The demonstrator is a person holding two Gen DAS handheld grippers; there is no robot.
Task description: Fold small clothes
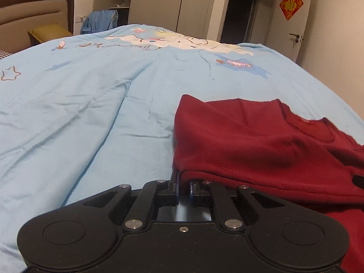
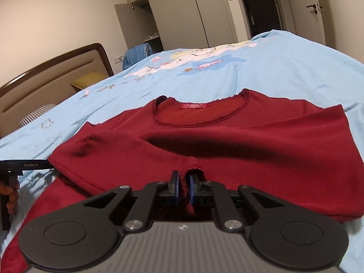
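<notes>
I work over a bed spread with a light blue cotton bedsheet (image 2: pixel 284 68) printed with cartoon figures and stars. At far left stands a brown-framed padded beige headboard (image 2: pixel 56 72); beside it a blue garment (image 2: pixel 136 54) hangs by the wall, then pale wardrobe doors (image 2: pixel 182 11), a dark doorway (image 1: pixel 241 11), and at right a white door carrying a red diamond paper decoration (image 1: pixel 291 4).

The dark red knit long-sleeved shirt (image 2: pixel 216 141) lies on the sheet, neckline and red label away from me, its lower part doubled up over the body. In my left view only its left edge shows, the rest running off frame. The lower hem drops out of sight beneath my right tool.

My left gripper (image 1: pixel 183 182) sits low at the shirt's left edge, fingers drawn together on the folded hem; the fabric covers the tips. From the right view it enters level from the left, with my hand (image 2: pixel 11 195) around its handle. My right gripper (image 2: pixel 184 182) points forward at the middle, blue pads pinching a bunch of the shirt.
</notes>
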